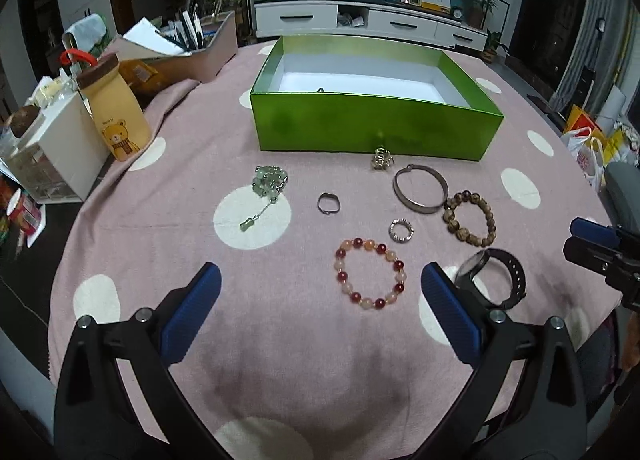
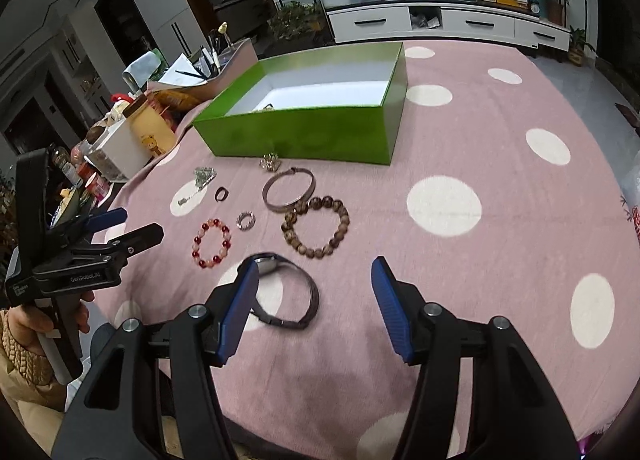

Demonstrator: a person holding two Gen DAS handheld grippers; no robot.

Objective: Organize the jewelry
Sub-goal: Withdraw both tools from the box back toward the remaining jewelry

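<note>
A: Where does the sorting stand?

B: Near its start, by the look of it. The green box [image 1: 376,128] sits open at the far side of the spotted cloth [image 1: 168,228], and only one small dark piece shows on its white floor, close behind the near wall. What that piece is cannot be told.

A: And the rest?

B: Spread on the cloth in front of the box. A gold charm [image 1: 382,158] lies just at the box's near wall. Nearer the camera lie a green necklace [image 1: 267,184], a dark ring [image 1: 330,203], a metal bangle [image 1: 420,189], a wooden bracelet [image 1: 469,223] touching the bangle, a sparkly ring [image 1: 401,230], a red bracelet [image 1: 370,273] and a black watch [image 2: 286,292].

A: The grippers?

B: Both empty. The left gripper [image 1: 320,300] stands spread wide above the cloth, with the red bracelet lying just ahead of its tips. The right gripper [image 2: 314,296] is parted too, less widely, and its left finger [image 2: 240,308] overlaps the watch in the picture; whether they touch is unclear.

A: So which step is this?

B: Probably the reach for a next pick: the red bracelet for the left, the watch for the right.

A: What does that call for?

B: Lowering each gripper until the fingers straddle one side of the band, closing on it, lifting clear of the neighbours, then carrying it over the box wall. The watch lies loosely looped, so it may sag or slip.
</note>
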